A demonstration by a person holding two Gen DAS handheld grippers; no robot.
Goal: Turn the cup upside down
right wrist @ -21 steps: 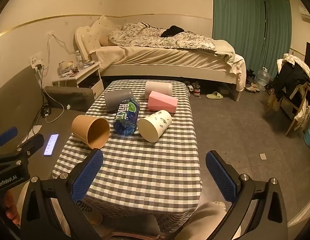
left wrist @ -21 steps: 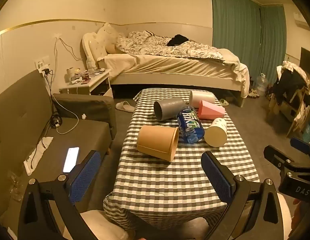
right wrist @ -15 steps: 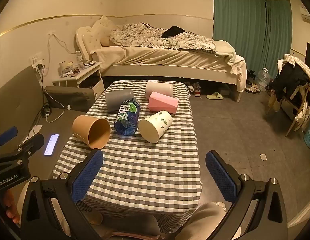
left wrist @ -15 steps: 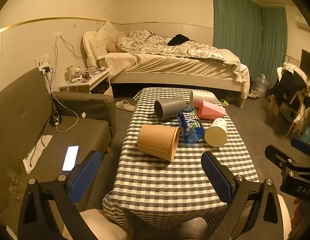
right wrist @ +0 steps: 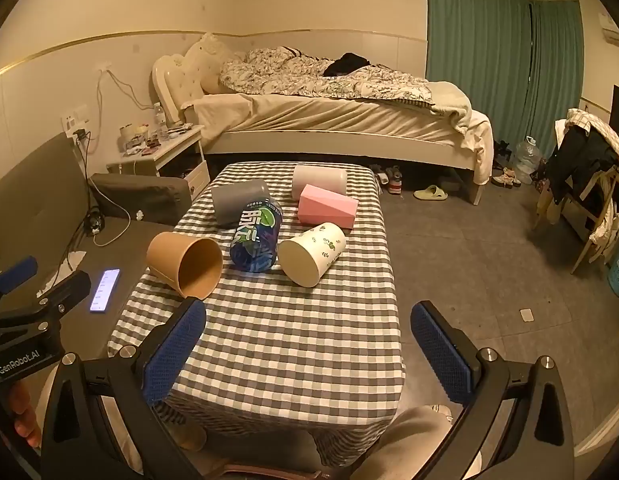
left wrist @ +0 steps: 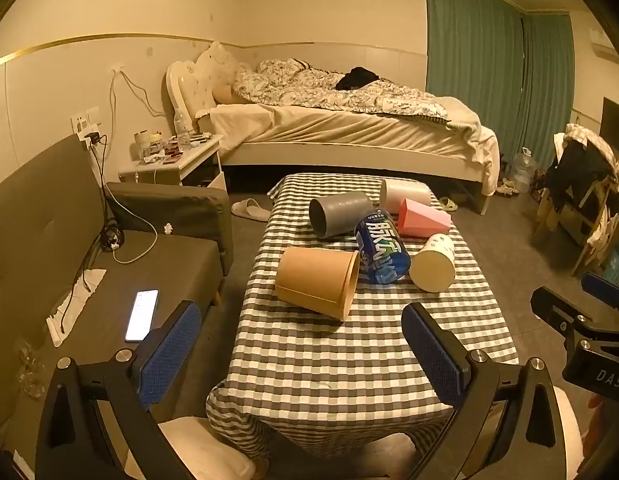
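Several cups lie on their sides on a checkered table (left wrist: 349,352) (right wrist: 293,344): a tan cup (left wrist: 317,282) (right wrist: 183,264), a blue printed cup (left wrist: 381,246) (right wrist: 256,240), a white leaf-print cup (left wrist: 433,263) (right wrist: 312,254), a grey cup (left wrist: 337,214) (right wrist: 237,200), a pink cup (left wrist: 423,219) (right wrist: 327,210) and a pale cup (left wrist: 405,194) (right wrist: 319,180). My left gripper (left wrist: 301,354) is open and empty above the table's near end. My right gripper (right wrist: 307,354) is open and empty, also short of the cups.
A grey sofa (left wrist: 109,280) with a lit phone (left wrist: 141,315) stands left of the table. A bed (left wrist: 349,128) and nightstand (left wrist: 169,160) lie beyond. A chair with clothes (left wrist: 581,188) stands at right. Bare floor (right wrist: 489,260) lies right of the table.
Both grippers have drifted very slightly; the view shifted a little. The cups have not moved and both grippers stay open.
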